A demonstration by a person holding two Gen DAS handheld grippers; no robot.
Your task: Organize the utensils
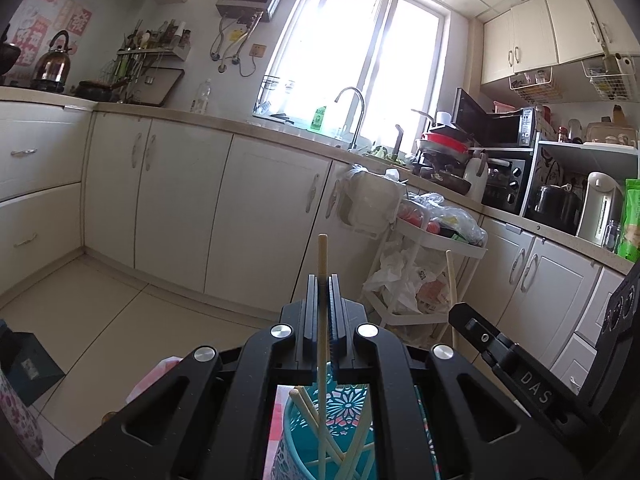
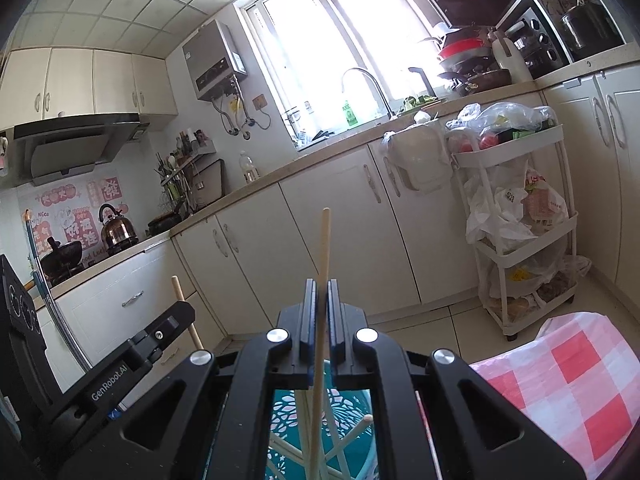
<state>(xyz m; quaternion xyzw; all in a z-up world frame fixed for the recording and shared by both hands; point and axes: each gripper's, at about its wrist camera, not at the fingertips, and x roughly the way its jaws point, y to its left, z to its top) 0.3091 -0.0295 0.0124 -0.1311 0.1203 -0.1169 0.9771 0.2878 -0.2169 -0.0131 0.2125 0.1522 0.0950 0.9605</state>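
Note:
My left gripper (image 1: 322, 280) is shut on a pale wooden chopstick (image 1: 322, 256) that stands upright between the jaws, its lower end down inside a teal cut-out utensil holder (image 1: 348, 400) that has several other chopsticks in it. My right gripper (image 2: 321, 284) is shut on another pale chopstick (image 2: 325, 240), also upright over the same teal holder (image 2: 344, 404). The right gripper's body (image 1: 516, 364) shows at the right of the left wrist view, with its chopstick (image 1: 452, 280). The left gripper's body (image 2: 132, 356) shows at the left of the right wrist view.
A red-and-white checked cloth (image 2: 568, 384) covers the surface under the holder. White kitchen cabinets (image 1: 180, 200), a sink tap (image 1: 356, 116) and a white rolling cart (image 2: 520, 216) with bags stand beyond. A floral bottle (image 1: 16, 420) stands at the left.

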